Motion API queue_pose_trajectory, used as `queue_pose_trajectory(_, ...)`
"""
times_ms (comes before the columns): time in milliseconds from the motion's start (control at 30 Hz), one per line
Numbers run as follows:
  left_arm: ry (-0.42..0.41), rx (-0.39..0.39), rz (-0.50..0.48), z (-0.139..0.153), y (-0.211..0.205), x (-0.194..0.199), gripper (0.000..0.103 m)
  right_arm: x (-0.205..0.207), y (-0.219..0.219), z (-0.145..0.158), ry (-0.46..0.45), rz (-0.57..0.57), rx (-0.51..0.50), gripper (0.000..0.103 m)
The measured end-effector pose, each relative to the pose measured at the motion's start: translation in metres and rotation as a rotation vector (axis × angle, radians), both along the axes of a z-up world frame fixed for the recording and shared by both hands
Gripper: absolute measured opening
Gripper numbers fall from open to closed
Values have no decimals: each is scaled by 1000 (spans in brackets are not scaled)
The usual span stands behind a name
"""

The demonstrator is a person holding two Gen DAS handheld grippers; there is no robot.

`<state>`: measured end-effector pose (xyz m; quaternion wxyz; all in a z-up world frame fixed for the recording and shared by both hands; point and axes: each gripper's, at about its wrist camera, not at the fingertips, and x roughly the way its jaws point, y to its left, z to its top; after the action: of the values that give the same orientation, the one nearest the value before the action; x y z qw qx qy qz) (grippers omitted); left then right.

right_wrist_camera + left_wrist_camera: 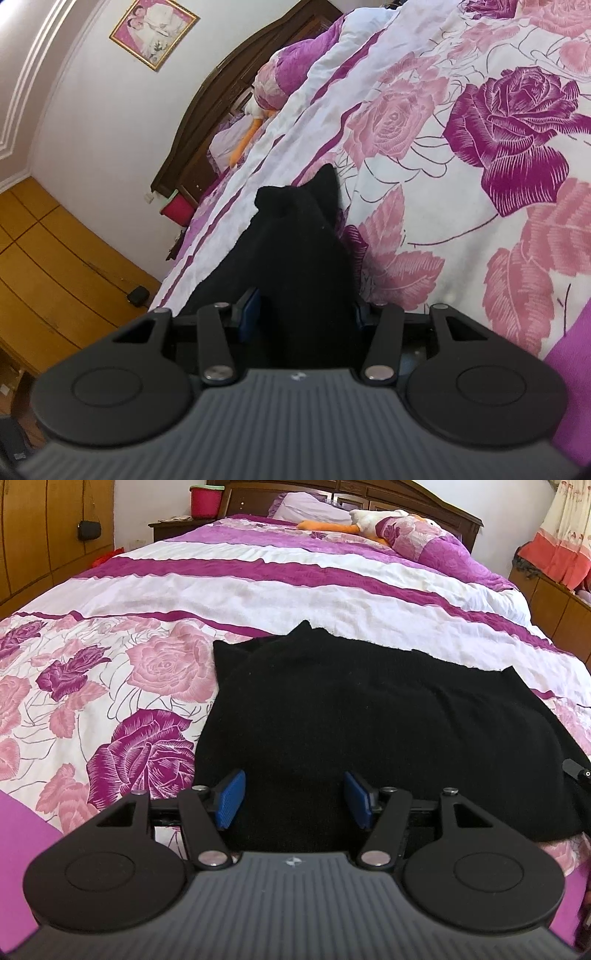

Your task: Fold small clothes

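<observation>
The black knit garment lies on the floral bedspread, soft, light and floppy. The left gripper is spread over its near edge; the right gripper pinches a raised fold, and I judge the corners the best hold.

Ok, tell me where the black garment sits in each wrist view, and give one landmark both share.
Left wrist: the black garment lies spread on the floral bedspread, centre to right, beyond the left claw.
Right wrist: it fills the lower centre, running between the right claw pads.
Shared landmark: the orange-billed plush toy by the headboard.
</observation>
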<state>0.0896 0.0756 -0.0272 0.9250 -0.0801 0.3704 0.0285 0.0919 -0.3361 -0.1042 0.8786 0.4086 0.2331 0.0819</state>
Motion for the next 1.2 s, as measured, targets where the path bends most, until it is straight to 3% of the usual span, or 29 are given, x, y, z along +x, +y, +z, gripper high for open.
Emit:
queue_pose_trajectory(267, 5, -20, -6, -1, 4, 1, 66, 1, 2, 2, -8, -29, 18, 50)
queue_pose_trajectory(433, 5, -34, -7, 0, 7, 1, 66, 1, -1, -2, -56, -37, 144, 50)
queue_pose_trajectory(500, 8, -39, -5, 0, 7, 1, 66, 1, 2, -1, -63, -36, 136, 44)
queue_pose_trajectory(567, 14, -39, -2, 2, 7, 0, 66, 3, 3, -1, -48, -44, 119, 26)
queue_pose_trajectory(667, 19, -43, 2, 5, 9, -3, 66, 5, 1, -4, -32, -61, 138, 22)
queue_pose_trajectory(1200, 14, -82, 39, 15, 21, -15, 66, 8, 3, 0, 5, -83, 127, 22)
